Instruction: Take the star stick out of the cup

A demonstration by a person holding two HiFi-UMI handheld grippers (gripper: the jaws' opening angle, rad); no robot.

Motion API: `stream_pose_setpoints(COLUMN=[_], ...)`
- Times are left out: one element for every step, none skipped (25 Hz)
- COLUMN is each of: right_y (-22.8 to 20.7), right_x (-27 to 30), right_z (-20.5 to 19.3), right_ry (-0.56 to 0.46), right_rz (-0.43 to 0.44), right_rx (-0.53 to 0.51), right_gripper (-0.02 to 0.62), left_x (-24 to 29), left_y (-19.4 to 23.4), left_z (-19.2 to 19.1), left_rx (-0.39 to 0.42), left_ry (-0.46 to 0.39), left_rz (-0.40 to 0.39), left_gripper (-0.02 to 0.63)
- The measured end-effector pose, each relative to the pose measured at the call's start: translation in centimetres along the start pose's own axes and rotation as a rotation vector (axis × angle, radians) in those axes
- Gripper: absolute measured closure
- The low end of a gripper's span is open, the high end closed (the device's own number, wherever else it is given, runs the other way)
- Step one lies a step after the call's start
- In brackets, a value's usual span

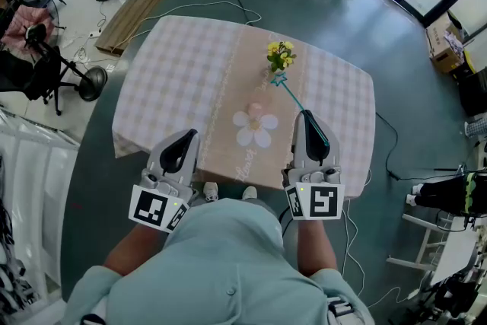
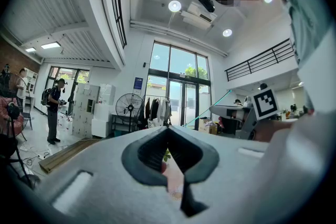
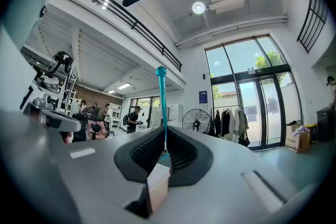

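Tools occupy the near field, both held over the near edge of the desk [image 1: 183, 65]. The left tool [image 1: 190, 135] is clenched: in the left gripper view its tips [image 2: 168, 131] meet and nothing is held between them. The right tool [image 1: 307, 118] is clenched on the star stick [image 1: 293, 97]. In the right gripper view the thin teal shaft [image 3: 163, 102] is pinched between the ribbed pads and rises straight out of the tool [image 3: 161, 131].

Key relation: the long axis of the star stick runs from the right tool forward and slightly to the left. The gripped end is nearest the person. The star end is farthest and points toward the middle of the desk. The right tool alone carries it; the left tool is well apart, on the other side of the runner [image 1: 251, 65].

Beyond the tools, a pale pink item [image 1: 258, 109], probably the cup, stands on the runner to the left of the shaft and short of the star end. From the head view the shaft appears clear of this item, so the stick is judged to be out of the cup. The height of the star above the desk cannot be determined.

Farther on, a small bunch of yellow flowers [image 1: 280, 53] stands just beyond the star end. Any further travel should follow the stick's own axis back toward the person, which keeps the star end clear of the flowers.
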State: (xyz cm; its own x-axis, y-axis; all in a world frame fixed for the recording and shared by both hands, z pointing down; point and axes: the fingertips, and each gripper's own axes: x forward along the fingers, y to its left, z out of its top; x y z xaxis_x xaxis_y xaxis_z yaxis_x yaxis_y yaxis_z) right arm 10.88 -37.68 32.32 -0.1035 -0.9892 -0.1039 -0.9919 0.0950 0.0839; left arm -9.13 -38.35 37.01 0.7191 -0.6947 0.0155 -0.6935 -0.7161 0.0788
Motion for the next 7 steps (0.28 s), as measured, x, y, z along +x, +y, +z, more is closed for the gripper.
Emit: stream_pose_setpoints(right_y=[-0.01,0.0,0.01,0.02,0.03,0.03,0.03], right_x=[0.0,-0.01,-0.02,-0.03,-0.07,-0.1,-0.15], right_z=[0.0,-0.01,-0.02,-0.05,-0.08,-0.11,-0.15], right_ry=[0.0,-0.001,-0.002,-0.002,-0.002,-0.002,-0.001], right_rz=[0.0,0.001,0.002,0.002,0.002,0.002,0.002], right_rx=[0.0,-0.001,-0.001,-0.001,-0.001,0.0,0.0], right_gripper=[0.586,0.586,0.586,0.586,0.586,0.586,0.586], left_x=[0.02,0.02,0.02,0.02,0.01,0.0,-0.01], left_y=[-0.03,-0.04,-0.04,-0.05,-0.07,-0.09,-0.11], left_z=[0.0,-0.02,-0.04,-0.07,-0.11,-0.16,-0.2], left_rx=[0.0,0.0,0.0,0.0,0.0,0.0,0.0], left_ry=[0.0,-0.001,-0.002,-0.002,-0.001,0.0,0.0], left_rz=[0.0,-0.001,-0.001,-0.001,-0.001,-0.002,-0.002], left_gripper=[0.601,0.601,0.601,0.601,0.601,0.601,0.601])
